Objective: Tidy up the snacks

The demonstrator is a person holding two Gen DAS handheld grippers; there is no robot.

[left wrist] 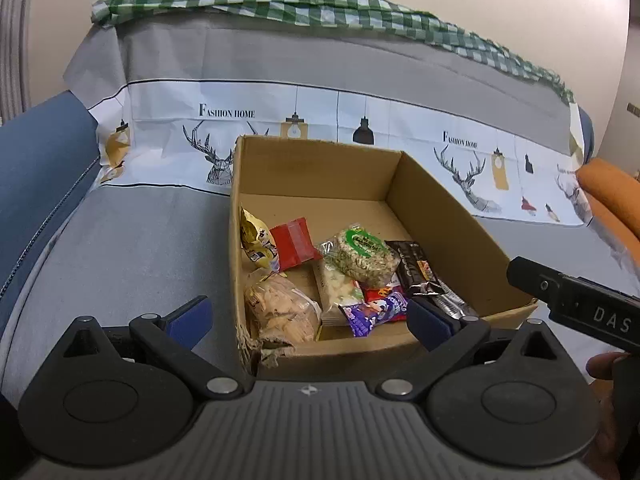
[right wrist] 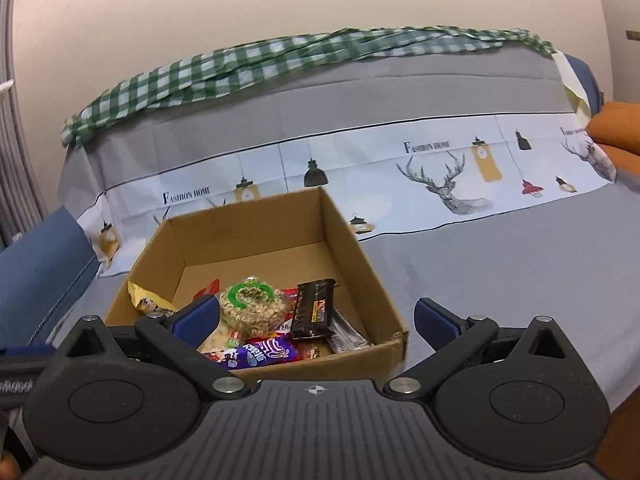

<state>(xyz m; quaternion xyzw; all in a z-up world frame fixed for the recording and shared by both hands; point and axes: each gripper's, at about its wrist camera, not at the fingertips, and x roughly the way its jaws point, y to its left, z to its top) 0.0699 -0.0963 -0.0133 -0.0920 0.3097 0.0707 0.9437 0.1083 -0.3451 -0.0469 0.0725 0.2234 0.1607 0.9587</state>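
On the sofa seat: cardboard box point(left wrist: 448, 216) set on a grey printed cover point(left wrist: 132, 248), open at the top.
Contents: snacks heaped in the near half of the box, far half bare; round rice cake point(left wrist: 362, 254), red sachet point(left wrist: 294, 242), gold packet point(left wrist: 256, 242), clear bag of crackers point(left wrist: 280, 310), dark bar point(left wrist: 416, 268), purple wrapper point(left wrist: 376, 312).
Left gripper point(left wrist: 310, 322): jaws spread wide, nothing between them, poised above the near edge of the box.
Right gripper point(right wrist: 316, 322): jaws likewise wide and empty, near the box's near right corner.
Step in hand: judged late or between picks; no snack seen outside the box.
Next move: likely a descent onto one packet to tidy the heap, with jaws narrowed to suit; rice cake on top the easiest reach.
Writing, cover: "FASHION HOME", repeated beside the deer heads.
Writing, tool: "DAS" on the black body at the right edge of the left view.
Writing, wrappers: too blurred to read with confidence.
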